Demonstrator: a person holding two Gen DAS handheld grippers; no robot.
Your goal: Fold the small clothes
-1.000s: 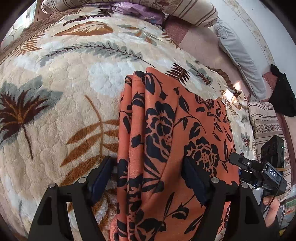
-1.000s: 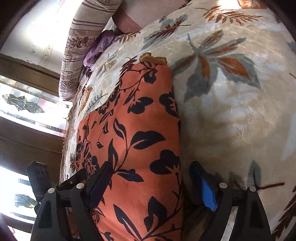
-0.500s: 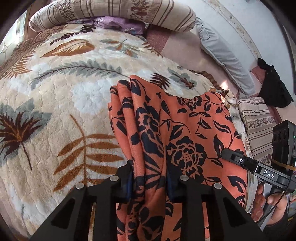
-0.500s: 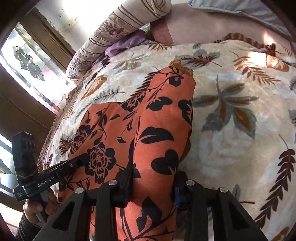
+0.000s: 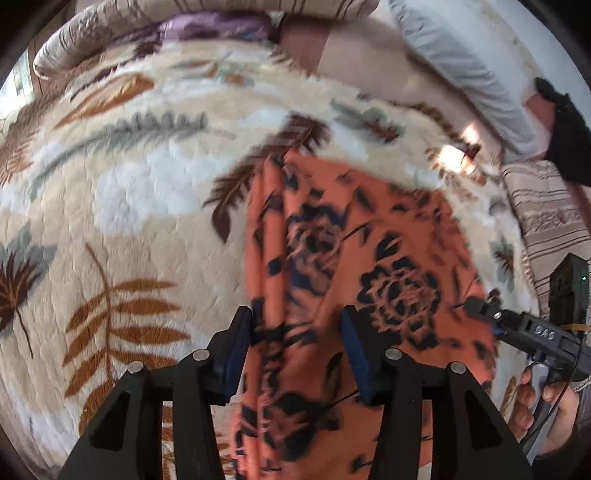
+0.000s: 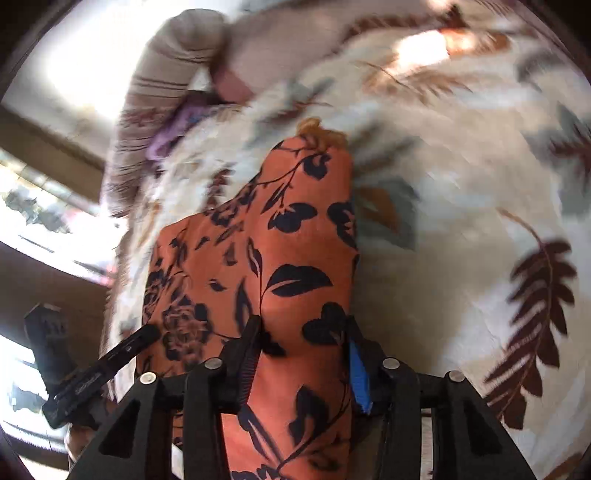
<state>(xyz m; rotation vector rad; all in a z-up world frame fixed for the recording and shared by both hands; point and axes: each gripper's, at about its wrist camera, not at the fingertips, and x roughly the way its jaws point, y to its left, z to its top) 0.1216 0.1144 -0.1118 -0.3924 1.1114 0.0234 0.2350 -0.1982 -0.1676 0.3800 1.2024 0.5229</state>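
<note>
An orange garment with a black flower print [image 5: 388, 258] lies folded on a cream blanket with leaf patterns [image 5: 129, 221]. My left gripper [image 5: 295, 343] straddles the bunched left fold, its jaws opening, the cloth loose between the pads. My right gripper [image 6: 303, 354] straddles the garment's [image 6: 288, 229] right fold, its jaws also opening around the cloth. Each view shows the tip of the other gripper: the right gripper [image 5: 480, 310] and the left gripper [image 6: 147, 332] reach the garment's edge, each held in a hand. Both views are blurred by motion.
A striped bolster [image 5: 92, 37] and a purple cloth [image 5: 214, 27] lie at the blanket's far edge. A grey pillow [image 5: 461, 55], a black item [image 5: 565, 129] and a striped cushion [image 5: 546, 214] sit at the right. A bright window [image 6: 37, 206] is at the left.
A second ago both grippers stood wide around the folds; half a second ago both were shut on the cloth. Now the jaws have parted again and both views have shifted across the blanket.
</note>
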